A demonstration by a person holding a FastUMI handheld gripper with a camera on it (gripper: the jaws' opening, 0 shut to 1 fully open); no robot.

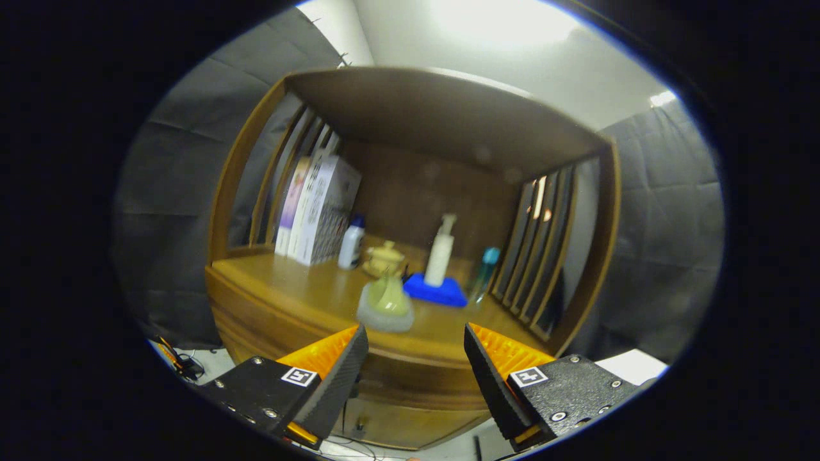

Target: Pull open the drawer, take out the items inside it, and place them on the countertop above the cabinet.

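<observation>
Countertop (301,288) crowded – bottles, boxes (320,211), green item (386,301) – tool (416,358) spread, empty

Bright ceiling glare overhead, dim cabinet interior — soft blur, fisheye-bent edges

**Cabinet front half hidden behind parted fingers**

The gripper (416,358) hangs with fingers spread and nothing between them, their bases cut off at six o'clock. They mask much of the cabinet (410,384) front below the countertop (288,288); whether a drawer stands open cannot be told. A soft-blurred green object (386,301) sits at twelve o'clock, its kind unclear.
</observation>
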